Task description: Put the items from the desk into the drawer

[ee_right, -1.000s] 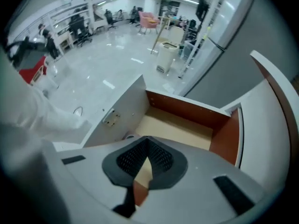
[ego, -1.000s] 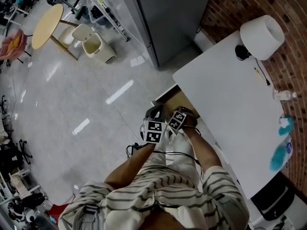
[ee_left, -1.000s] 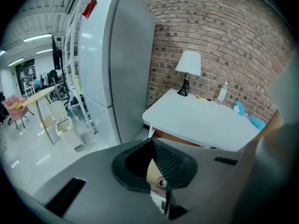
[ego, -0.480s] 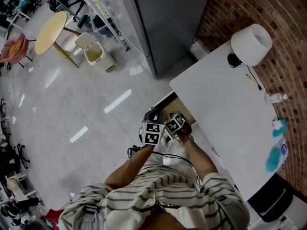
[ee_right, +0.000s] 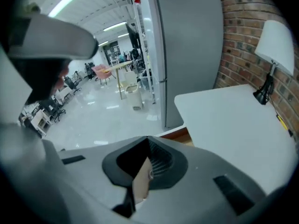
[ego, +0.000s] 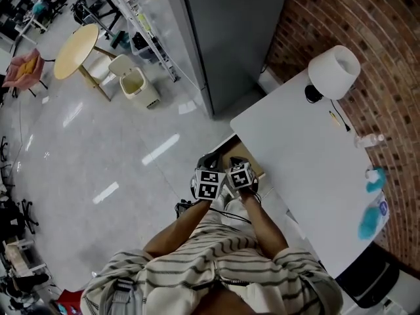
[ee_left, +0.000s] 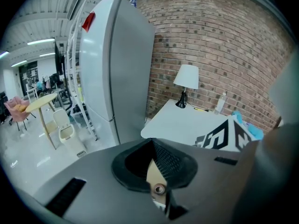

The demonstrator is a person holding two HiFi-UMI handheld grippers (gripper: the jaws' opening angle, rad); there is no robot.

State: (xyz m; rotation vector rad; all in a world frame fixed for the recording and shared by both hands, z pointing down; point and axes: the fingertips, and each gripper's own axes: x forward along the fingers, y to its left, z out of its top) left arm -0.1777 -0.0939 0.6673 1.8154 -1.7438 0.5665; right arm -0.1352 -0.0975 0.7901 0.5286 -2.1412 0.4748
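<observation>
- The left gripper [ego: 211,164] and right gripper [ego: 237,167] have been raised above the open drawer [ego: 245,153], jaws clenched on nothing.
- The blue items [ego: 369,220] at the right end of the bench [ego: 295,156] are judged still to be fetched.

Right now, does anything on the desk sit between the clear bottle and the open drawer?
Nothing visible does. The desk is bare between the clear bottle and the open drawer at its corner. The lamp stands to one side, the blue items to the other.
</observation>
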